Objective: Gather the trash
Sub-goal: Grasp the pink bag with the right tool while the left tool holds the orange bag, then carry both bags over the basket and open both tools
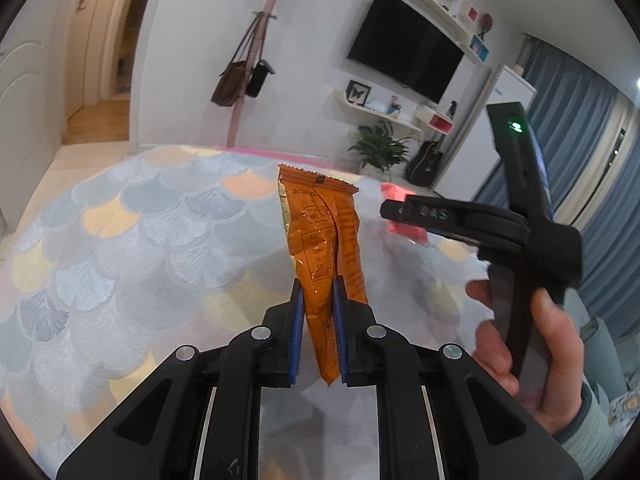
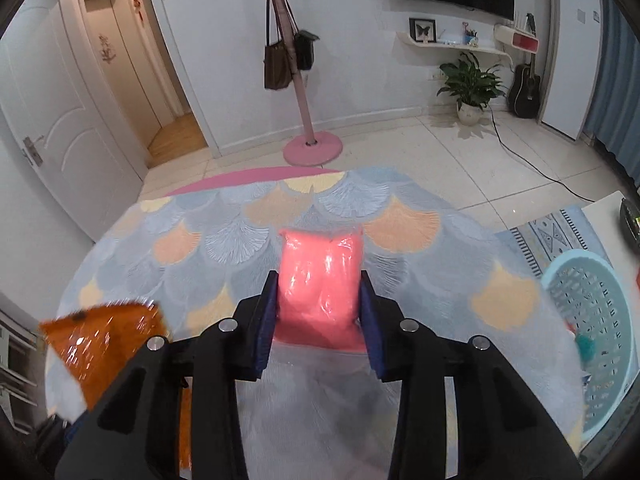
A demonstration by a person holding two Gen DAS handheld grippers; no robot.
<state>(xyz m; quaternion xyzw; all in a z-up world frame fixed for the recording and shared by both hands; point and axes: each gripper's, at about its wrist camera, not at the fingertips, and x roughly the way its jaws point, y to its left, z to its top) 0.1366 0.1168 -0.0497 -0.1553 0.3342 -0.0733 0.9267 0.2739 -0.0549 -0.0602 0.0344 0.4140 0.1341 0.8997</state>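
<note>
My left gripper (image 1: 317, 292) is shut on an orange snack wrapper (image 1: 324, 224), held upright above the scale-patterned rug (image 1: 120, 240). The wrapper also shows blurred at the lower left of the right wrist view (image 2: 100, 340). My right gripper (image 2: 318, 280) is shut on a pink plastic packet (image 2: 320, 272), held above the rug (image 2: 240, 240). In the left wrist view the right gripper (image 1: 400, 212) is at the right, held by a hand (image 1: 532, 344), with the pink packet (image 1: 404, 224) partly hidden behind it.
A light blue perforated basket (image 2: 592, 320) with some items inside stands on the floor at the right. A pink coat stand (image 2: 304, 80) with bags, a potted plant (image 2: 470, 84), a guitar (image 2: 524, 88) and a white fridge (image 2: 568, 52) line the far wall.
</note>
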